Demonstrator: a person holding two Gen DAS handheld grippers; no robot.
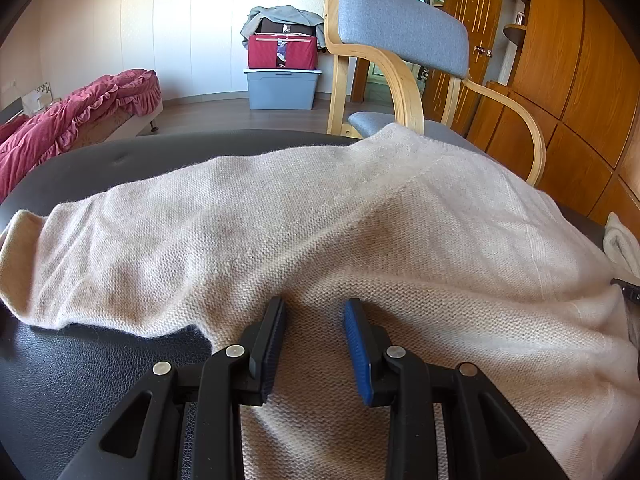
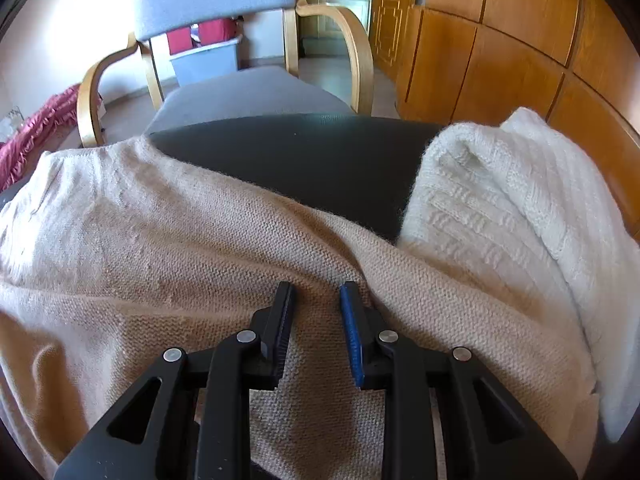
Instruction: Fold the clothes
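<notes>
Readable text: you have none in either view.
Sweater (image 1: 320, 220): no label or brand shows.
Red box (image 1: 282, 51): a dark panel on its front, too small to read.

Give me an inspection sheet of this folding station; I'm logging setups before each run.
Surface: black leather-look pad, bare at the near left and far side.
Job's things: beige knit sweater spread flat across the pad, one sleeve stretched out to the left, not yet folded.
Clutter: white knit garment bunched at the pad's right edge, touching the sweater.
Grippers: left gripper open, over the sweater's near part; right gripper open, over the sweater near the white garment.
Cables: nothing seen.
Surroundings: grey-cushioned wooden armchair behind the pad, wooden cabinets on the right, grey bin with a red box on top, red bedding at left.
</notes>
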